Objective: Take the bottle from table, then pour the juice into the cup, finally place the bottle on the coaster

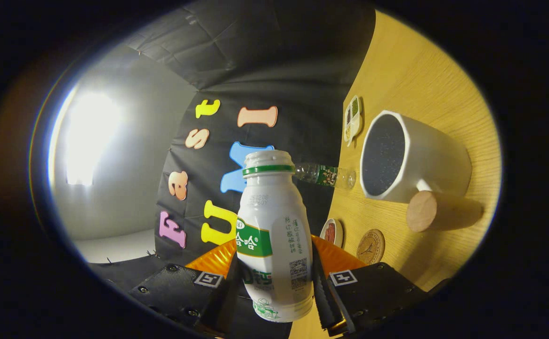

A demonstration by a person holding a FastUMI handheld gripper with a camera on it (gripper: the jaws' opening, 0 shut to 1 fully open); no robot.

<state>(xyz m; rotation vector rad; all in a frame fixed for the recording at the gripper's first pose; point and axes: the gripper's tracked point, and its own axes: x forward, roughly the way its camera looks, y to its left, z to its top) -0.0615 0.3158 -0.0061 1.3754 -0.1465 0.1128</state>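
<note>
A white bottle (273, 235) with a green band and a green ring under its cap sits between my fingers, and my gripper (274, 275) is shut on its lower body. The whole view is rolled sideways, so the bottle lies tipped relative to the wooden table (415, 80). A white cup (413, 157) with a dark speckled inside and a round wooden handle (437, 210) stands on the table beyond the bottle's cap, its mouth facing the bottle. A round brown coaster (371, 246) lies on the table close to my fingers.
A small clear plastic bottle (324, 174) with a green label stands at the table's far edge by the black cloth wall. A divided white dish (352, 119) and a small plate with something red (331, 232) also rest on the table.
</note>
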